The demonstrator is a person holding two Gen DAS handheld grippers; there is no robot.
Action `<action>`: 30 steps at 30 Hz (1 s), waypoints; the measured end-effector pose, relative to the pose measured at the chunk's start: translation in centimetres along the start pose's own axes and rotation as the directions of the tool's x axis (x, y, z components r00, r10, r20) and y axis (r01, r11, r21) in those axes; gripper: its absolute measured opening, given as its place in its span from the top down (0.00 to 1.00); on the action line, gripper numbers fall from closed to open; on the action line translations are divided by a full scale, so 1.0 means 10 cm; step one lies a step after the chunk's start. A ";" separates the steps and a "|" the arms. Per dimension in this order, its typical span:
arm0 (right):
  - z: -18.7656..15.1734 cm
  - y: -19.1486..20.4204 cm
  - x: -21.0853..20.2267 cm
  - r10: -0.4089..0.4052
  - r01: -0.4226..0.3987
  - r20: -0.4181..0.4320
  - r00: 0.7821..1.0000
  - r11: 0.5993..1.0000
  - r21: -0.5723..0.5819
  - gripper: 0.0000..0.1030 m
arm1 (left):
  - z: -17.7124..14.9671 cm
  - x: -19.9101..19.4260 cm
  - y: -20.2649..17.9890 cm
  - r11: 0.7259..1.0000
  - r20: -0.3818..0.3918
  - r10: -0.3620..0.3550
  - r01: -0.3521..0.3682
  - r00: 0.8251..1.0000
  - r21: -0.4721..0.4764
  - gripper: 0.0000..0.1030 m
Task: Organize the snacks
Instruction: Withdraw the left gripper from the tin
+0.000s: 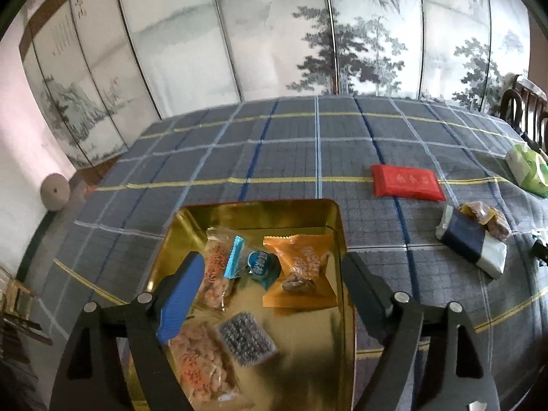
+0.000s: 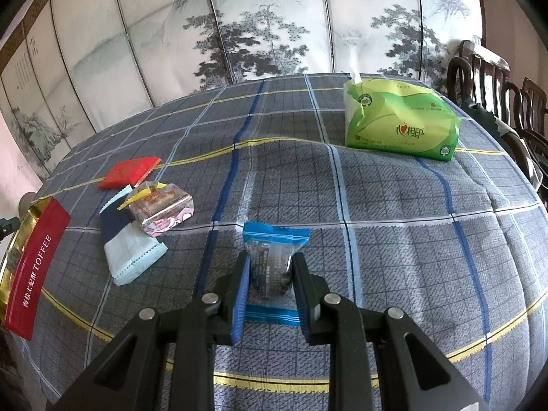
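Note:
A gold tin holds several snacks: an orange packet, peanut brittle packets, a dark sesame bar and a small blue packet. My left gripper hangs open and empty over the tin. My right gripper is shut on a blue-edged dark snack packet on the cloth. To its left lie a red packet, a navy-and-white packet and a clear-wrapped pink cake. The tin's red TOFFEE side shows at the far left.
The table wears a grey plaid cloth. A green tissue pack stands at the back right. Dark wooden chairs stand to the right. A painted folding screen stands behind the table.

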State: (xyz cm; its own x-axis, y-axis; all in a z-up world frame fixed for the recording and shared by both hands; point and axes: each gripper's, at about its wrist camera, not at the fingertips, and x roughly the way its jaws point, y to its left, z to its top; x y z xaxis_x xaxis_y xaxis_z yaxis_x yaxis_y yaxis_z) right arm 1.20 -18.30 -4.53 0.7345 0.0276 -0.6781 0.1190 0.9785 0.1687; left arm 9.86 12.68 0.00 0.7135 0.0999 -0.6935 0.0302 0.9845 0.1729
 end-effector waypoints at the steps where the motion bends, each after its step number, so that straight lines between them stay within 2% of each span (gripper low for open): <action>1: 0.00 0.00 0.00 0.000 0.000 0.000 1.000 1.000 0.000 0.76 | -0.01 -0.05 -0.01 1.000 0.012 0.007 -0.007 1.000 0.002 0.22; 7: -0.01 -0.01 0.00 0.002 -0.002 0.002 1.000 1.000 0.003 0.76 | -0.07 -0.35 -0.09 0.999 0.066 0.036 -0.037 0.997 0.007 0.19; 18: -0.06 0.08 -0.07 0.002 -0.003 -0.007 1.000 0.999 -0.034 0.76 | -0.25 -0.75 -0.12 1.000 0.097 0.022 -0.024 0.995 0.020 0.12; 24: -0.14 0.16 -0.20 0.032 -0.032 -0.005 0.999 0.999 -0.023 0.76 | -0.36 -0.83 -0.09 0.999 0.094 0.029 -0.030 0.995 0.012 0.10; 30: -0.18 0.46 -0.42 0.091 -0.091 0.009 0.996 0.994 -0.066 0.76 | -0.49 -0.88 0.00 1.000 0.081 0.027 -0.026 0.996 -0.014 0.09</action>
State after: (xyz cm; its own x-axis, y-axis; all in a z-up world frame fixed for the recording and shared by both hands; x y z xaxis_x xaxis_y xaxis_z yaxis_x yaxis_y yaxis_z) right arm -2.55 -13.54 -2.16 0.7480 0.1151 -0.6536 0.0078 0.9833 0.1820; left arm 0.20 12.53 2.67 0.7682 0.1148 -0.6298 0.0016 0.9834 0.1813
